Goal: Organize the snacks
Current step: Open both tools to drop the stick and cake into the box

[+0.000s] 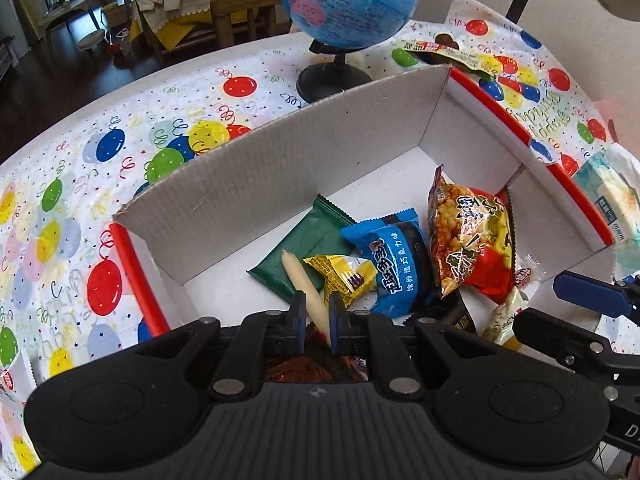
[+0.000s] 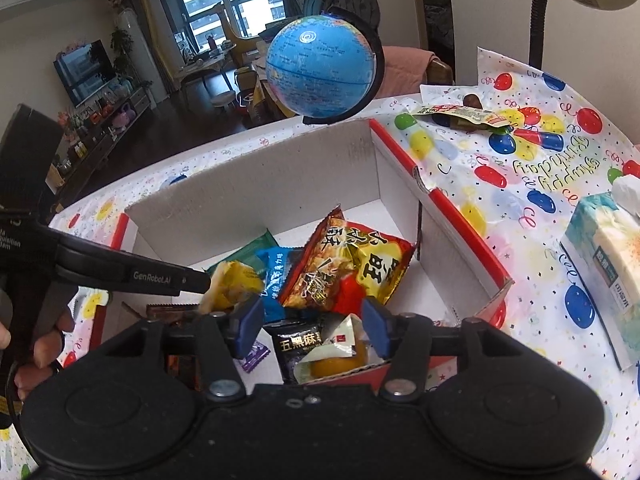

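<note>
A white cardboard box with a red rim (image 1: 280,160) holds a green packet (image 1: 308,240), a yellow packet (image 1: 340,276), a blue packet (image 1: 392,264) and a red-orange noodle snack bag (image 1: 468,240). My left gripper (image 1: 316,314) hangs low in the box, shut on a pale stick snack (image 1: 298,276) that runs up between its blue pads. My right gripper (image 2: 313,324) stands open over the box's near corner, above a black packet (image 2: 298,346) and a clear-wrapped yellow treat (image 2: 336,360), touching neither. In the left wrist view one of its blue fingers (image 1: 584,292) shows at the right.
A blue globe (image 2: 320,68) on a black stand sits behind the box. A flat green snack packet (image 2: 460,114) lies on the balloon tablecloth (image 2: 540,168) at the back right. A tissue pack (image 2: 604,264) stands right of the box; a lamp neck (image 2: 538,20) rises behind.
</note>
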`<state>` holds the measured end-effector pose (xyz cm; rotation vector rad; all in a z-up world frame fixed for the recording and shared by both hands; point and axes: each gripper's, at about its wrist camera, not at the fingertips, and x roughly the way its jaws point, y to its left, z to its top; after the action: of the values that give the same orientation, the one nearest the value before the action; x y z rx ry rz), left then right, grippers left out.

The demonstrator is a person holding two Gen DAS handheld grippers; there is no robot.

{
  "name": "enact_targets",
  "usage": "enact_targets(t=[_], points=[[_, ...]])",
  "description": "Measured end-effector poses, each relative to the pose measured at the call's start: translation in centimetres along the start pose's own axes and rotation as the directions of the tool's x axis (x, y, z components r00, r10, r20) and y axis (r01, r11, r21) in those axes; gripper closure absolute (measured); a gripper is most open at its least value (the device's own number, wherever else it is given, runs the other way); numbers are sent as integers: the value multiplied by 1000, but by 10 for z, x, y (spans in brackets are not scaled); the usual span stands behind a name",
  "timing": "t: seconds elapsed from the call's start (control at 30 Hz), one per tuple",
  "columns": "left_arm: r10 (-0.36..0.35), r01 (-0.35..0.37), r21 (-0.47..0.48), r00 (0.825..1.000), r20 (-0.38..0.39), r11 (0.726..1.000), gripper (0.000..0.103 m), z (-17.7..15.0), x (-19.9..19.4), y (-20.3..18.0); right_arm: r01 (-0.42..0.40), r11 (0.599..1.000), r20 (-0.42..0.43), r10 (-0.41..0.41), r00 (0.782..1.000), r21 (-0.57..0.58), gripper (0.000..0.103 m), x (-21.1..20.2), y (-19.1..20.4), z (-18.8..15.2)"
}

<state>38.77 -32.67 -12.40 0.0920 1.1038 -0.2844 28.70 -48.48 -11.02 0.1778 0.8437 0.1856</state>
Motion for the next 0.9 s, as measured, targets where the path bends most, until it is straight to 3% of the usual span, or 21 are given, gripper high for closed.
enact_targets(t=[0.17,0.27,0.33,0.4,0.43,0.73,0.8,0.9], points=[[-20,20,-7,999,26,1000,92,-5,-16,3,-10,1000,22,10,1000,7,42,-12,2,0],[-29,30,-19,999,43,999,84,-9,-27,6,-15,1000,42,14,999,7,38,-22,6,0],[-33,34,-24,998,61,999,71,-11,-36,7,-19,1000,55,18,998,8,35,-29,8,0],[-43,46,-34,995,88,998,37,-15,-47,10,-19,1000,72,19,997,7,27,-37,11,0],[-44,49,-40,993,108,998,33,-17,-54,12,-21,1000,83,21,996,6,27,-42,13,0],[-52,64,-52,980,194,997,32,-39,-104,26,-39,999,147,38,988,7,18,-73,30,-1],[-59,71,-48,976,210,996,32,-45,-114,30,-46,999,158,43,987,13,8,-79,34,-2],[-57,71,-48,970,237,996,27,-55,-128,39,-64,998,174,61,983,15,6,-86,44,-3]])
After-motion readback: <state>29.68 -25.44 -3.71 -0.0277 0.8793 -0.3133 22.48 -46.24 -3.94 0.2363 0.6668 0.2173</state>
